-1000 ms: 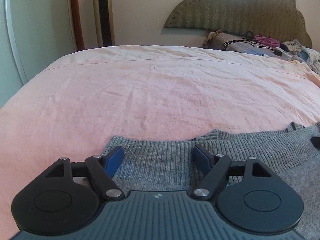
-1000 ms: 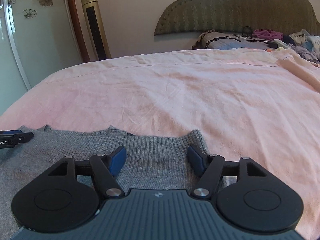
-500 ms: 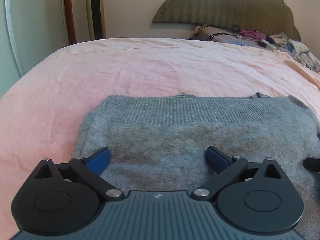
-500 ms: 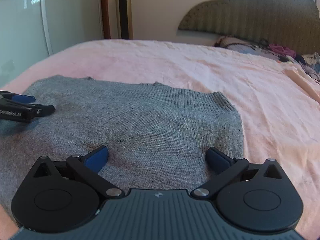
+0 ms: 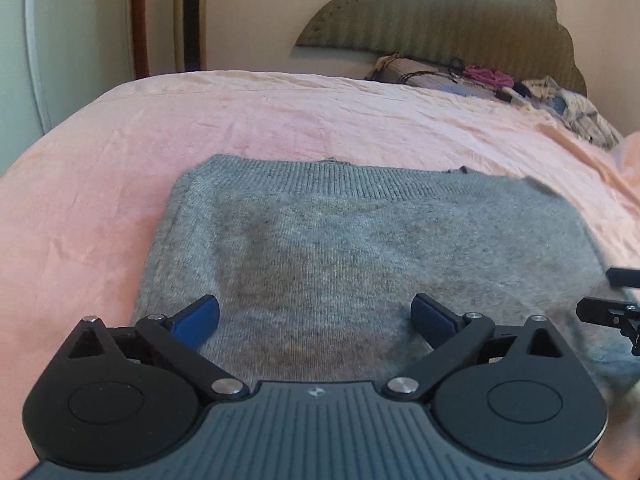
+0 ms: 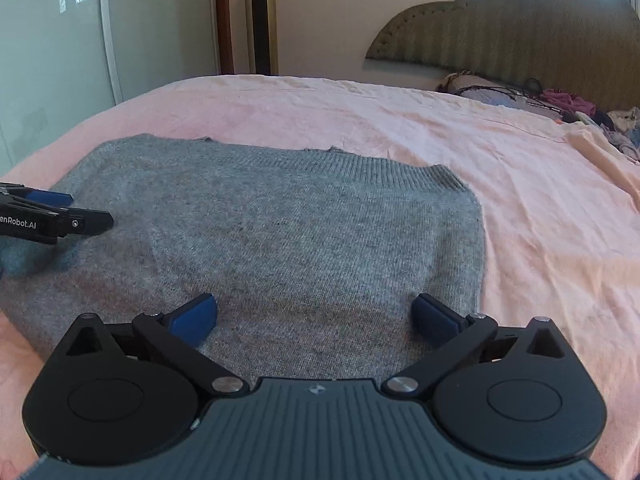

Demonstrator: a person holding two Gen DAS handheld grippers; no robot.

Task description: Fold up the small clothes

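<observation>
The left gripper (image 5: 314, 316) has its blue fingers (image 5: 196, 318) spread wide with nothing between them, hovering just above the near part of the grey sweater (image 5: 360, 240). The right gripper (image 6: 314, 316) is the same: fingers (image 6: 434, 318) apart, holding nothing, poised over the sweater's (image 6: 300, 240) right half near its side edge. Each gripper shows at the edge of the other's view, so the two sit side by side, one per half of the garment, likely so that both near corners can be taken together. The sweater lies flat on the pink bed (image 5: 280, 120), already doubled into a squarish block, its ribbed hem (image 6: 360, 168) along the far edge and bits of a lower layer peeking out behind it. That flat, squared lay suggests one fold is done and another is due; the knit looks soft and thick, so a pinch should gather both layers. Loose clothes (image 5: 560, 100) are heaped by the headboard (image 5: 460, 20), well apart.
</observation>
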